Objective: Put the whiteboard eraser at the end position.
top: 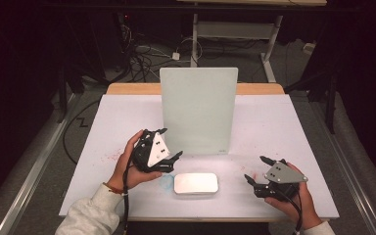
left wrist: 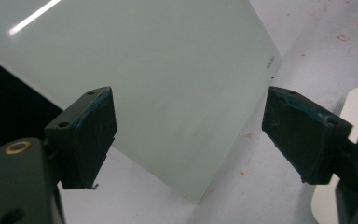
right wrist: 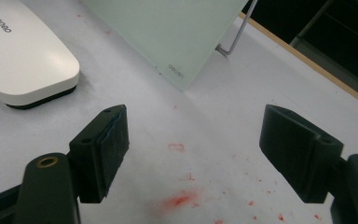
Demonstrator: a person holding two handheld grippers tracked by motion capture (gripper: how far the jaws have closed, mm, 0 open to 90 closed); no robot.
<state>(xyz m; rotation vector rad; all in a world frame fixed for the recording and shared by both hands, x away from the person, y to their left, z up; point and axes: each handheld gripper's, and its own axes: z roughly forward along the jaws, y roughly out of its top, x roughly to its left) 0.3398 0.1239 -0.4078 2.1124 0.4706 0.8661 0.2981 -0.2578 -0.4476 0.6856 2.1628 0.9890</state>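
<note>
Centrally, upright glass board (top: 199,110) behind white eraser (top: 196,183), left hand-held gripper (top: 166,145) and right hand-held gripper (top: 258,170) both released, flanking it.

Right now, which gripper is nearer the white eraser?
The left gripper: its lower jaw hangs just over the white eraser, at its left end. The right gripper sits clearly apart from the eraser's right end.

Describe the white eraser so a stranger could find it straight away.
Start at the upright pale glass board standing mid-table. Just in front of its base, near the table's front edge, lies the eraser, between the left gripper and the right gripper. It is the low, rounded white block with a dark underside.
</note>
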